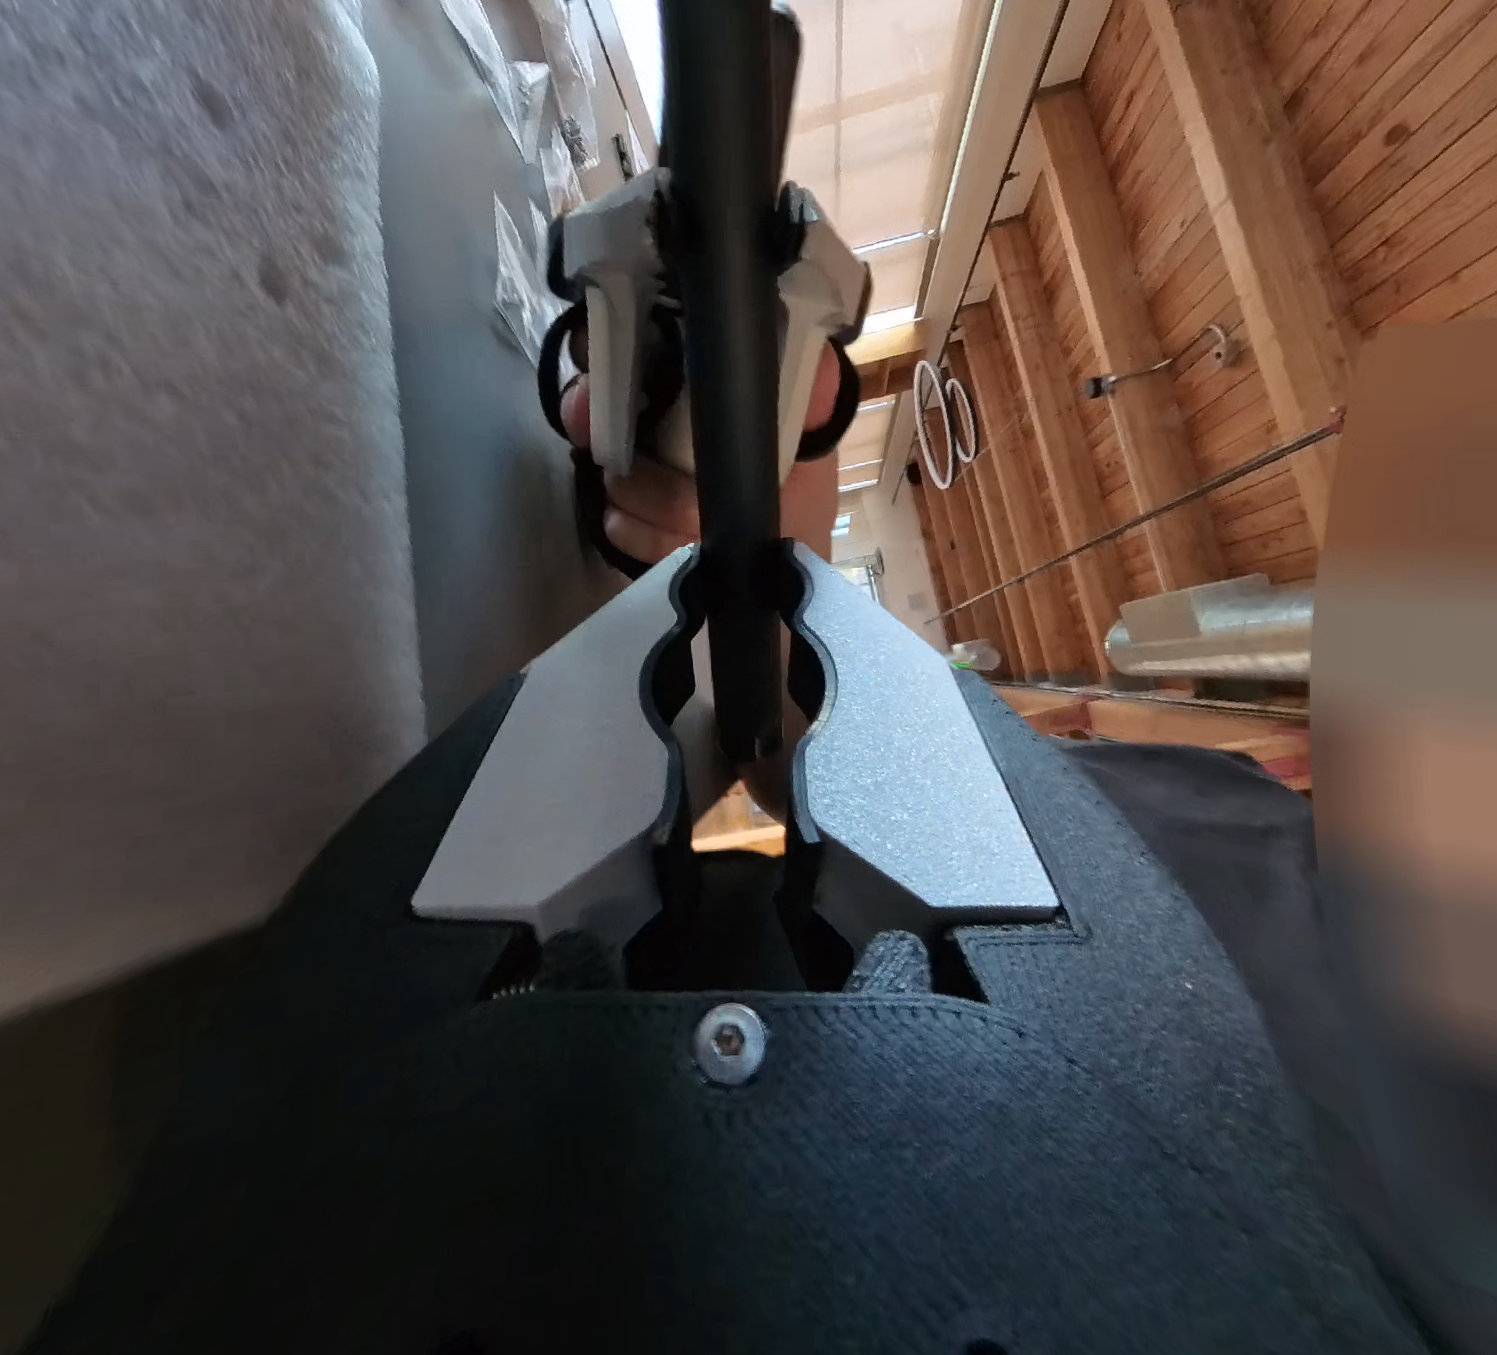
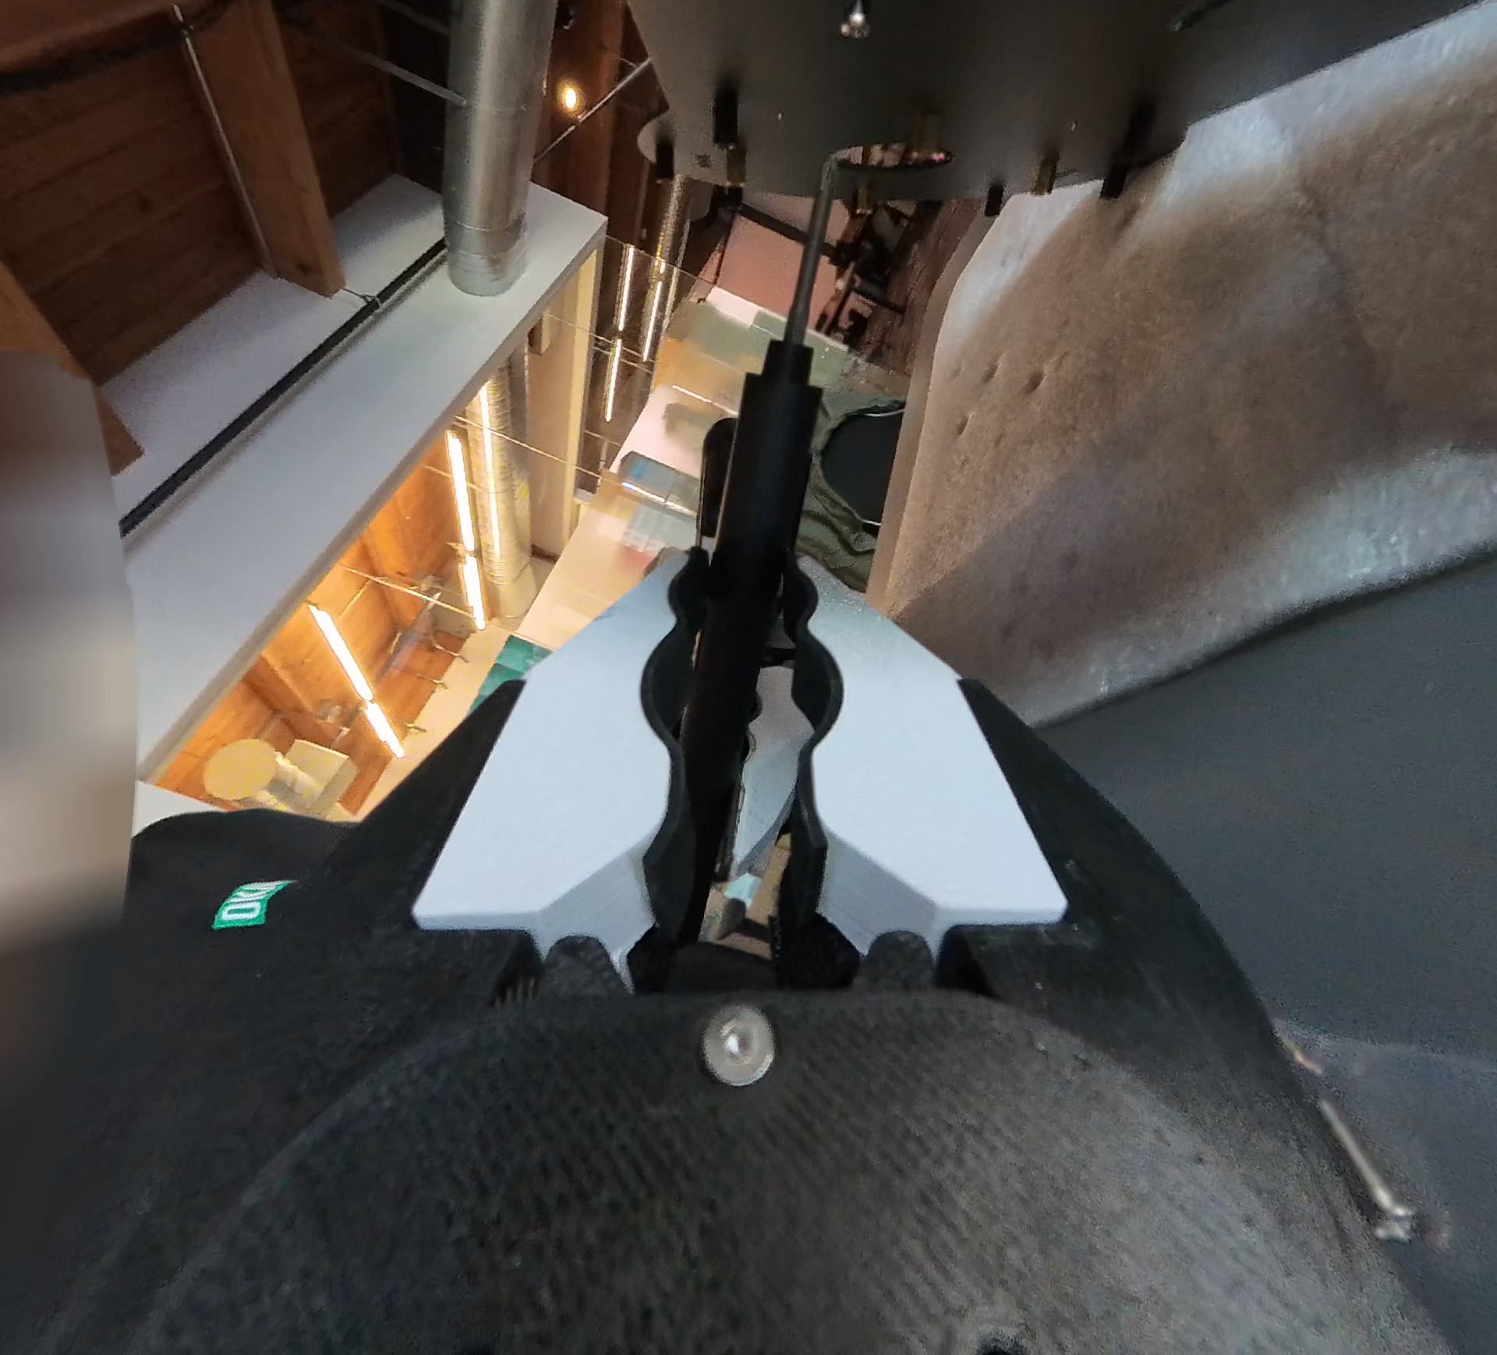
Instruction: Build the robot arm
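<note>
Along black tool (image 1: 713,344) | left gripper (image 1: 739,563) clamps rear | right gripper (image 2: 741,571) clamps farther up, upward-pointing

Noted from my right-side view: silver duct (image 2: 506,77) at eleven o'clock, pale foam block (image 2: 1174,425) at three. My left-side view records timber ceiling boards (image 1: 1296,182) at two o'clock, ring lamps (image 1: 944,429) beneath.

This looks like a big workshop or lab room in a building made of wood. The ceiling (image 1: 1264,125) has wooden planks and thick beams. A shiny metal air pipe (image 2: 498,69) runs along it. Round ring lights (image 1: 944,425) hang far off, and long bright lamps (image 2: 466,506) glow. A tall window with a pale blind (image 1: 875,125) lets in daylight.
</note>
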A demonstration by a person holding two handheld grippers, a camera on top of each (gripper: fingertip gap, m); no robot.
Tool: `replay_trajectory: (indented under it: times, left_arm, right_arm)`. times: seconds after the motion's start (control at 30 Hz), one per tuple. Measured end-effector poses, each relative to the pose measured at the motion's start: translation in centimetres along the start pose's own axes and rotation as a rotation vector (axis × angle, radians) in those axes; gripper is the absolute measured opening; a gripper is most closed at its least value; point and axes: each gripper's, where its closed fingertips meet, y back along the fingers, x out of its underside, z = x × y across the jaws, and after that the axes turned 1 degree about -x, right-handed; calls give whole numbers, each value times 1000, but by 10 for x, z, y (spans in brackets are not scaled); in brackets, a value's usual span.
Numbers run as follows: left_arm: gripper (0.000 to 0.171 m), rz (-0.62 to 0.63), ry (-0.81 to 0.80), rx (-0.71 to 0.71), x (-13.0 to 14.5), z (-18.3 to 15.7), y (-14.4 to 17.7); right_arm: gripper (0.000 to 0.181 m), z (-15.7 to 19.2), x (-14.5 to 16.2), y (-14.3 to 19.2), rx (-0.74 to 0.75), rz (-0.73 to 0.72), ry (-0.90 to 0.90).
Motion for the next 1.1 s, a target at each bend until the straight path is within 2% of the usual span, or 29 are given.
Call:
replay_trajectory:
  times: [0.27, 1.1]
  left_arm:
    - [16, -45, -45, -10, -18, 6, 5]
    - [16, -49, -46, -12, -17, 8, 4]
  right_arm:
    - [16, -5, -17, 0, 14, -97, 10]
    - [16, -7, -15, -5, 24, -67, 30]
